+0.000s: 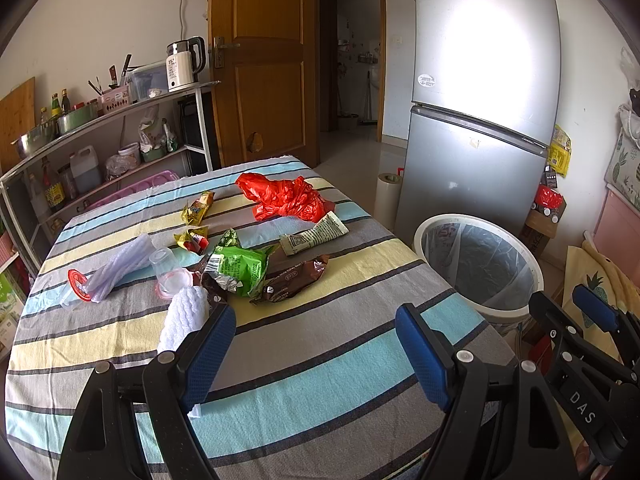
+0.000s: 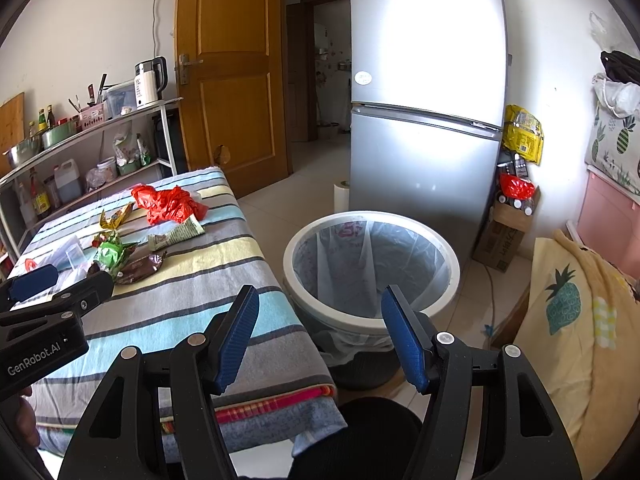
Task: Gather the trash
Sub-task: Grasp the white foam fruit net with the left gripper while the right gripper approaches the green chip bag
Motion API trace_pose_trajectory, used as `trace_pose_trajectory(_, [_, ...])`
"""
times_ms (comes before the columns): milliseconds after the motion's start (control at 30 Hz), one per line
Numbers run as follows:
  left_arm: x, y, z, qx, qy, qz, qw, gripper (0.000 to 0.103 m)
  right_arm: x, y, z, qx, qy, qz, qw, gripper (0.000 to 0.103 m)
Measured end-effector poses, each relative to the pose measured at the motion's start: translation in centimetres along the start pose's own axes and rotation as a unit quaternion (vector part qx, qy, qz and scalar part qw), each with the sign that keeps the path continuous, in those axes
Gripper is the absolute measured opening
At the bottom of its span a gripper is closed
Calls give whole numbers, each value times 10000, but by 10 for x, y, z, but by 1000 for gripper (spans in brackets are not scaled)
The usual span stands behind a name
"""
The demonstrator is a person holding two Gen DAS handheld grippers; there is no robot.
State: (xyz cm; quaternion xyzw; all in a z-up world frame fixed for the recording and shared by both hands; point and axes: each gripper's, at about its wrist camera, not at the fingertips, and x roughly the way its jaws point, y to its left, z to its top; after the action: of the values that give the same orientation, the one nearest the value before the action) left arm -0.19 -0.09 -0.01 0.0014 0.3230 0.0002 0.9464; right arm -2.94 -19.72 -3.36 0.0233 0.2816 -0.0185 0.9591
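Left gripper (image 1: 316,350): fingers (image 1: 212,356) wide apart, nothing between them, hovering over the near part of the striped worktop (image 1: 320,392). The left finger sits just beside a white foam net (image 1: 186,316); can't tell if they touch.

Right gripper (image 2: 320,338): fingers (image 2: 404,344) also spread, empty, held over the gap between the worktop edge and the bin (image 2: 372,264). The bin's rim shows between the fingers.

Trash is all on the far half of the worktop, loosely clustered:
- green wrapper (image 1: 240,266) in the middle, lying partly over a brown wrapper (image 1: 294,280)
- clear cup (image 1: 168,270) on its side, just left of the green wrapper, touching the foam net's far end
- clear sleeve (image 1: 116,268) with a red lid (image 1: 78,282) at its near end, far left
- two yellow wrappers: one (image 1: 192,238) just behind the green one, one (image 1: 198,206) further back
- squeezed tube (image 1: 316,234) right of centre
- red bag (image 1: 284,198), crumpled, at the back, touching the tube's far end

The bin stands on the floor just off the worktop's right edge, white rim, clear liner, looks empty from the right wrist view. Fridge (image 2: 428,120) behind the bin, door (image 1: 264,60) behind the worktop, shelf (image 1: 112,128) with kettle (image 1: 184,64) along the left wall.
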Motion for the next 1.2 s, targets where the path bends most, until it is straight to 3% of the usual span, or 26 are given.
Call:
trace_pose_trajectory(500, [-2,5,1,30,32,29,10000,82,2,2,-1,-35,36,99,9999,64])
trace_pose_trajectory(667, [-8,36,-3,-175,76,73,9998,82,10,12,3,-29,75,617,9981,64])
trace_pose_trajectory(900, [-8,100,-19,-551,207,676,9960,82,39,57,6,-530,361,1471,9870,64])
trace_pose_trajectory(1000, [1,127,-27,-850,411,585,9938,82,51,75,8,-605,566,1738,9813,64])
trace_pose_trajectory(1100, [9,137,-32,-1062,943,564,9883,82,58,96,8,-891,561,1843,9772,64])
trace_pose_trajectory(1200, [17,143,-34,-1129,1071,345,9872,82,67,114,9,-1048,611,2021,9718,64])
